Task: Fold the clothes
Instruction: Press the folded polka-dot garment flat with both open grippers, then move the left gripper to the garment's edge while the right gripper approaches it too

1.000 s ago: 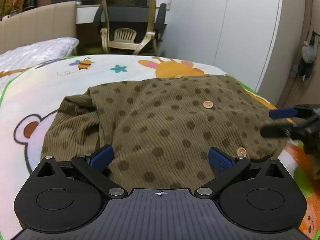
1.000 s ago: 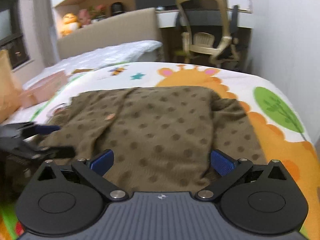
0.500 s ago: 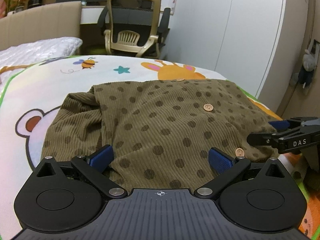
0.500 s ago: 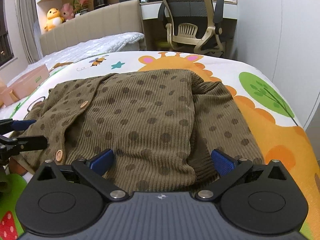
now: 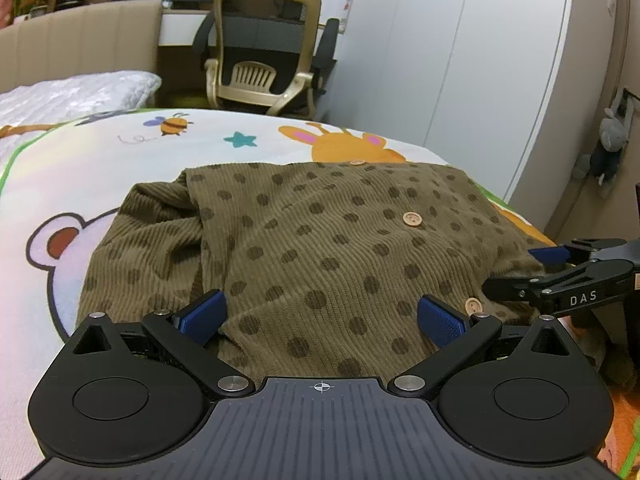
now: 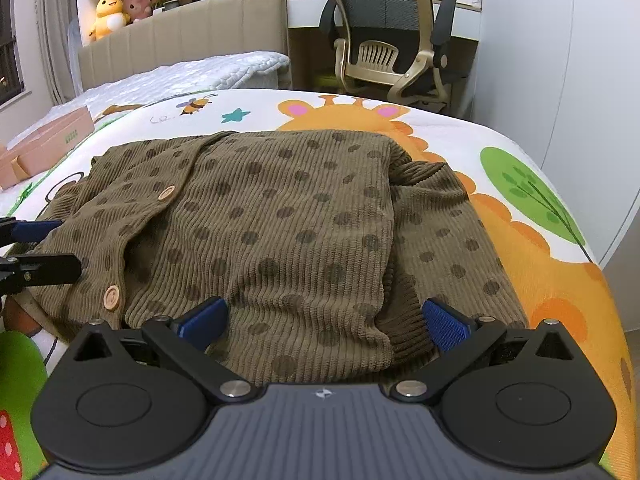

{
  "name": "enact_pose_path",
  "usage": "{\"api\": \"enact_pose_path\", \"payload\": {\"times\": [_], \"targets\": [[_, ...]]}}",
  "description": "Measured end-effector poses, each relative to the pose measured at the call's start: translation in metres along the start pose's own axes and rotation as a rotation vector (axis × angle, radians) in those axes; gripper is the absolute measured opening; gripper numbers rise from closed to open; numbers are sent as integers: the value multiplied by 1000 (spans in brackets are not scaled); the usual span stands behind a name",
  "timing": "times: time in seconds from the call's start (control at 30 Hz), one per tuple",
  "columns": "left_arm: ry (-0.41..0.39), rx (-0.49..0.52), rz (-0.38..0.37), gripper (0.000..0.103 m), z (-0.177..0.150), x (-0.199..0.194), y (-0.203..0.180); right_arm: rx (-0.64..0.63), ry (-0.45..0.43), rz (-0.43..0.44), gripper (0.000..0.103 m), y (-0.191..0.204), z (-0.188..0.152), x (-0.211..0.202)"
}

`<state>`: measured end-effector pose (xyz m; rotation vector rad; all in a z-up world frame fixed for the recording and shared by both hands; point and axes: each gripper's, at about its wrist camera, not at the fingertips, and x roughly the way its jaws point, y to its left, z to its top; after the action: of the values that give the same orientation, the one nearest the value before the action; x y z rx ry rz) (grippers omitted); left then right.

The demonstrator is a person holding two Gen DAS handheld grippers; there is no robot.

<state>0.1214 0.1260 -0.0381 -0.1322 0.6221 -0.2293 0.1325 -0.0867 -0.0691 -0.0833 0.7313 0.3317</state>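
Note:
An olive corduroy cardigan with dark dots and wooden buttons lies on a cartoon-print bed cover, its sleeves folded in. My left gripper is open, fingers astride the near hem on the left side. My right gripper is open over the near hem on the right side, by the folded sleeve. The right gripper also shows at the right edge of the left wrist view. The left gripper shows at the left edge of the right wrist view.
An office chair stands beyond the bed, by a desk. White wardrobe doors are on the right. A cardboard box lies on the bed's left part. A beige headboard with plush toys stands behind.
Both grippers have moved closer to the cardigan's near hem and lower. The right gripper has swung left to face the cardigan squarely. Both stay open.

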Motion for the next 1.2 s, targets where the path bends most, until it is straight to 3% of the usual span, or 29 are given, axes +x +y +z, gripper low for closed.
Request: {"api": "enact_pose_path", "payload": {"times": [0.67, 1.07, 1.2], "targets": [[-17, -50, -45, 103, -1, -2, 8, 6, -5, 3, 103, -1, 0, 0], [29, 12, 18, 103, -8, -16, -4, -15, 15, -8, 103, 9, -6, -10], [28, -108, 29, 103, -7, -33, 12, -128, -38, 7, 103, 24, -18, -39]]}}
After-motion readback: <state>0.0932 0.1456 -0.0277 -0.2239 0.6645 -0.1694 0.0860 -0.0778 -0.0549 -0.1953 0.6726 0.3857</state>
